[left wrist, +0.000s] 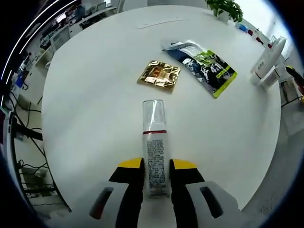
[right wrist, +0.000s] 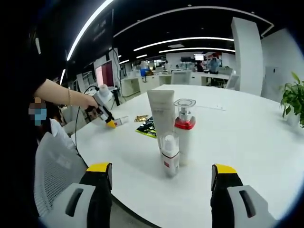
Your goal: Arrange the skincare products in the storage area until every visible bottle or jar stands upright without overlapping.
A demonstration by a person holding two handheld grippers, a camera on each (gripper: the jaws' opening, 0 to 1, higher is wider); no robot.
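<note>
My left gripper (left wrist: 156, 164) is shut on a slim white bottle (left wrist: 153, 123) with a clear cap and a red band. The bottle points straight ahead between the yellow-tipped jaws, low over the white round table (left wrist: 95, 118). In the right gripper view, the same left gripper (right wrist: 112, 123) is in a person's hand at the far left edge, the bottle (right wrist: 121, 120) lying nearly flat. My right gripper (right wrist: 161, 173) is open wide. Just ahead of it, close together and upright, stand a small white bottle (right wrist: 170, 154), a taller pump bottle (right wrist: 184, 128) with a red collar and a white tube (right wrist: 160, 111).
A gold sachet (left wrist: 159, 73) and a dark blue-green packet (left wrist: 204, 66) lie flat beyond the held bottle. The upright white products (left wrist: 267, 61) stand at the table's right edge. A potted plant (left wrist: 225, 9) stands far back. A mesh chair (right wrist: 57, 166) is by the near table edge.
</note>
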